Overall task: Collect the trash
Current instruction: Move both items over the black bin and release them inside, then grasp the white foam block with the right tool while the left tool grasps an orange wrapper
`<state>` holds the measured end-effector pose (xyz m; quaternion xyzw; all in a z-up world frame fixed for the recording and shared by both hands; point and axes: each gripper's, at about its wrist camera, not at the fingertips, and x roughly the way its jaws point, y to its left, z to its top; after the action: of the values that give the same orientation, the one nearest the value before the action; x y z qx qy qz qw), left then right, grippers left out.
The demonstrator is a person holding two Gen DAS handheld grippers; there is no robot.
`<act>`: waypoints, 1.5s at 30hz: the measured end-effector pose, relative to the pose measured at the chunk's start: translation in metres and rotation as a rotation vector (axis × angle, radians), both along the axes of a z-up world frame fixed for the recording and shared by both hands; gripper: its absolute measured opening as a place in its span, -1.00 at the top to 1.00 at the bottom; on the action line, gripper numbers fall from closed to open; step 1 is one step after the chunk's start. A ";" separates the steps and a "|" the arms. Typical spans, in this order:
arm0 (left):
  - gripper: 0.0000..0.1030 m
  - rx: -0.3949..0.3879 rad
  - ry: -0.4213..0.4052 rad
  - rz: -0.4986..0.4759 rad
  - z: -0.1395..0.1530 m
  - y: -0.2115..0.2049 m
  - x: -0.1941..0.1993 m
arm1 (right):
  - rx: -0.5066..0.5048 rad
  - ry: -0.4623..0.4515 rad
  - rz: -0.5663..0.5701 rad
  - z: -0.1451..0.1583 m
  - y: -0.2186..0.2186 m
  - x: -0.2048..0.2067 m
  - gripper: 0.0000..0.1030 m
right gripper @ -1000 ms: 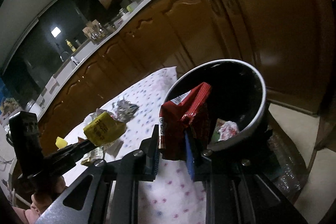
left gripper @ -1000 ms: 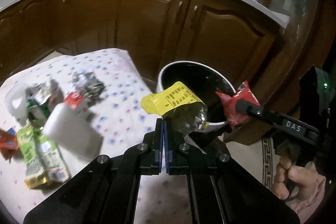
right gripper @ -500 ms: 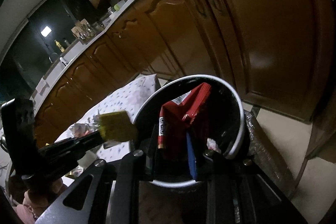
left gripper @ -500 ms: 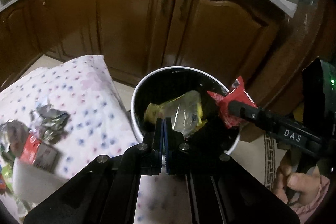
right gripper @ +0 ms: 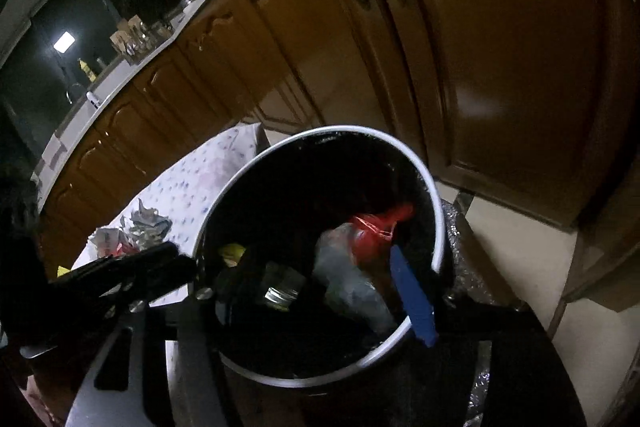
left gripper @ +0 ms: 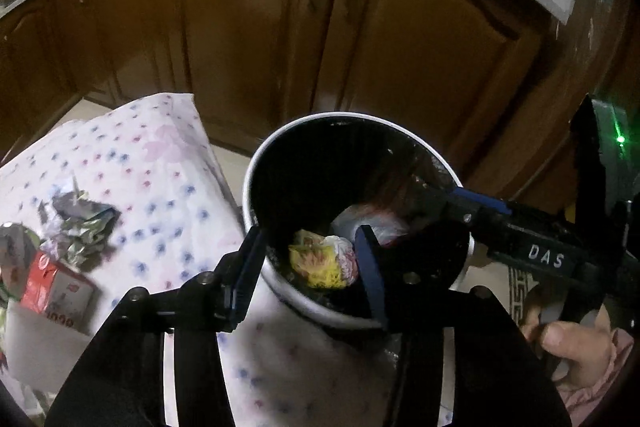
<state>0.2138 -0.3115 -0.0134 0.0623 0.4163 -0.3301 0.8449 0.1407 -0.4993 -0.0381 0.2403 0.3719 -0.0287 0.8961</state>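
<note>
A round trash bin with a white rim (left gripper: 340, 115) and a black inside stands beside the spotted cloth. My left gripper (left gripper: 307, 273) straddles the near rim, its jaws opening, with nothing pressed between the blue pads. The yellow wrapper (left gripper: 316, 263) lies loose down in the bin below it. My right gripper (right gripper: 320, 291) hangs over the same bin (right gripper: 438, 223), jaws opening too. The red wrapper (right gripper: 376, 231) has left its pads and drops inside. In the left wrist view the right gripper (left gripper: 440, 197) reaches in from the right.
A white cloth with blue and pink dots (left gripper: 152, 163) holds more litter: a crumpled silver wrapper (left gripper: 84, 223) and a red-and-white packet (left gripper: 52, 287). Brown cabinet doors (left gripper: 420, 59) stand close behind the bin. A person's hand (left gripper: 572, 347) grips the right tool.
Both grippers carried their wrappers over the bin and opened. The yellow wrapper left the left jaws and now lies in the bin; the red one slipped out of the right jaws.
</note>
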 end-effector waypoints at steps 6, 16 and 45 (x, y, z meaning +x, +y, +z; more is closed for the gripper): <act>0.03 -0.065 0.001 0.048 0.007 0.034 -0.013 | 0.011 -0.032 -0.017 0.008 0.002 -0.011 -0.30; -0.09 -0.105 -0.039 0.146 0.006 0.116 -0.058 | 0.058 -0.103 0.020 0.017 0.049 -0.041 -0.41; -0.09 -0.141 0.031 0.476 -0.013 0.312 -0.062 | -0.019 -0.100 0.402 0.013 0.237 -0.016 -0.46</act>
<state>0.1520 0.0000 -0.0262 -0.1018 0.4078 -0.1509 0.8947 0.1250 -0.2627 -0.0247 0.1538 0.3673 0.1589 0.9035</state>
